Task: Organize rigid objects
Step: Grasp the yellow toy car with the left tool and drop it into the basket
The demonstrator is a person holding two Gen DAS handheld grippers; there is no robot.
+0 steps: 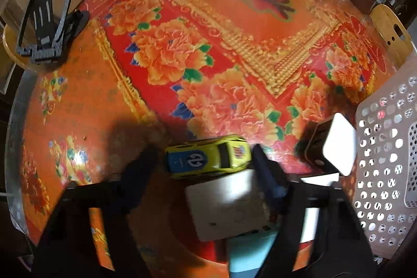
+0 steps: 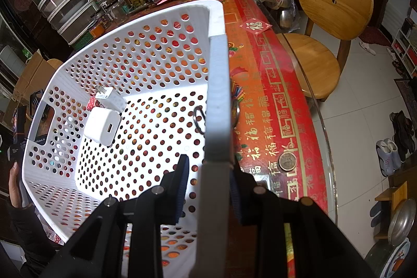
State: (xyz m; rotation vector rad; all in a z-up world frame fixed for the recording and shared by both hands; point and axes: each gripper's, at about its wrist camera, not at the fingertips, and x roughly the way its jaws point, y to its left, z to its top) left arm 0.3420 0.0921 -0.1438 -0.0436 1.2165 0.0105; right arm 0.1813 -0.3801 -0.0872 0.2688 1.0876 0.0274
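The left gripper point(image 1: 206, 160) is hanging over a floral red-and-orange table point(image 1: 208, 48), its jaws spread wide with a yellow toy car point(image 1: 208, 156) sitting between the fingertips — neither finger is clearly touching it. The car is lying crosswise, its blue end toward 9 o'clock, and its near side is resting against or over a white box point(image 1: 226, 207) just at its 6 o'clock; motion blur is hiding the exact contact. At the car's 3 o'clock a white-faced adapter point(image 1: 336, 145) with a dark body is standing near the perforated basket point(image 1: 380, 173), which is filling the frame's right edge. A black phone stand point(image 1: 47, 25) is sitting well apart at 10 o'clock.

The right gripper point(image 2: 208, 173) is straddling the basket's point(image 2: 219, 100) rim: one finger is sitting inside the wall, the other outside, with the wall running between them. Whether the pads are actually pressing on it I cannot tell. Inside the basket, toward 10 o'clock, two white chargers are lying together — a cube point(image 2: 102, 125) with a port facing up and a pronged plug point(image 2: 109, 96) just beyond it. A dark ring point(image 2: 199, 119) is lying on the basket floor beside the rim. Outside, at 3 o'clock, a coin point(image 2: 286, 162) is resting on the tablecloth, and a wooden chair point(image 2: 331, 17) is standing at 1 o'clock.
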